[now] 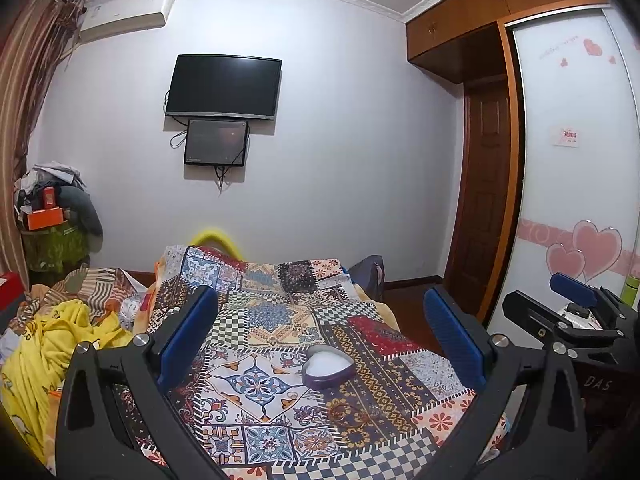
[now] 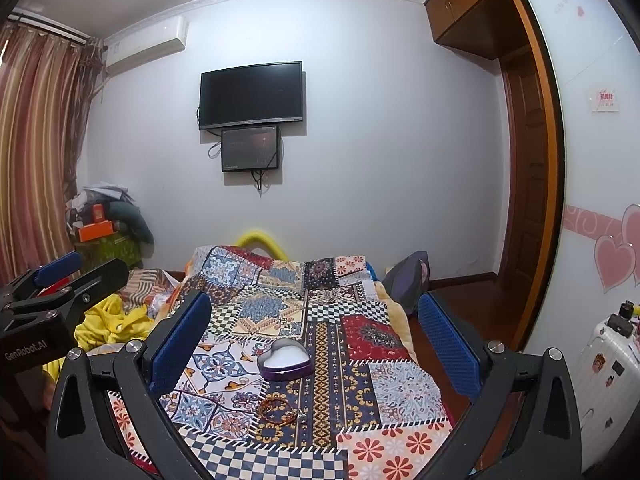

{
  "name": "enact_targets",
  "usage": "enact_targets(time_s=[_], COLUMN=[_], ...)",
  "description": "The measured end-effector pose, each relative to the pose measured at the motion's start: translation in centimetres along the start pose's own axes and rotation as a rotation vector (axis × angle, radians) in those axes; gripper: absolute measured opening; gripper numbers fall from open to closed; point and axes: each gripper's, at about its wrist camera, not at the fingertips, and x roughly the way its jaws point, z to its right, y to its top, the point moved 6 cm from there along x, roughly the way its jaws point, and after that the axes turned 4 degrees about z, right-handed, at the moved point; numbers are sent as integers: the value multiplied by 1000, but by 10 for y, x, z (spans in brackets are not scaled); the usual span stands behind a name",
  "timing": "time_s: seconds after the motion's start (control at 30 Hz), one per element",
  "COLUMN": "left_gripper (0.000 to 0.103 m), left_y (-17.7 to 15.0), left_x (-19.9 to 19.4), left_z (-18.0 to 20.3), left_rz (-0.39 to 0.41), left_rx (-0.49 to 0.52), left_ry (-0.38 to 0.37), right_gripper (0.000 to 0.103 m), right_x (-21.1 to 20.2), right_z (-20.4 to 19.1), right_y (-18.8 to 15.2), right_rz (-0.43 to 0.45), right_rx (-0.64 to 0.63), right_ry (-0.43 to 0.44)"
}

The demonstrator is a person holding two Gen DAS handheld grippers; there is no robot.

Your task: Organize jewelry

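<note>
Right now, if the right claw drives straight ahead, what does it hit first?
Probably the heart-shaped tin on the patchwork quilt, sitting between its open fingers. The bracelets lie nearer but lower, so they may come first; depth is unclear.

We saw a patchwork quilt (image 1: 280, 320) spread over the bed, with a yellow blanket (image 1: 52, 344) crumpled just beside it on the left. A dark television (image 1: 224, 86) hung on the white wall, a smaller screen (image 1: 216, 142) mounted directly beneath it. An air conditioner (image 1: 126, 14) sat high near the striped curtain (image 2: 36, 140). On the right stood a wooden wardrobe (image 1: 480, 12) and a sliding door with pink hearts (image 1: 588, 252). A white suitcase (image 2: 608, 364) stood by that door.
</note>
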Motion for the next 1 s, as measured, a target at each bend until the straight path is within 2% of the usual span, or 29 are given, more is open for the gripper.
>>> enact_targets(time_s=[1.0], left_gripper=[103], left_y=[-2], left_x=[3], left_z=[-2], left_rz=[-20], left_rx=[-9], left_ry=[0], right_gripper=[103], right_x=[0], right_z=[2], right_y=[-2], right_rz=[-7], right_rx=[2], right_ry=[2])
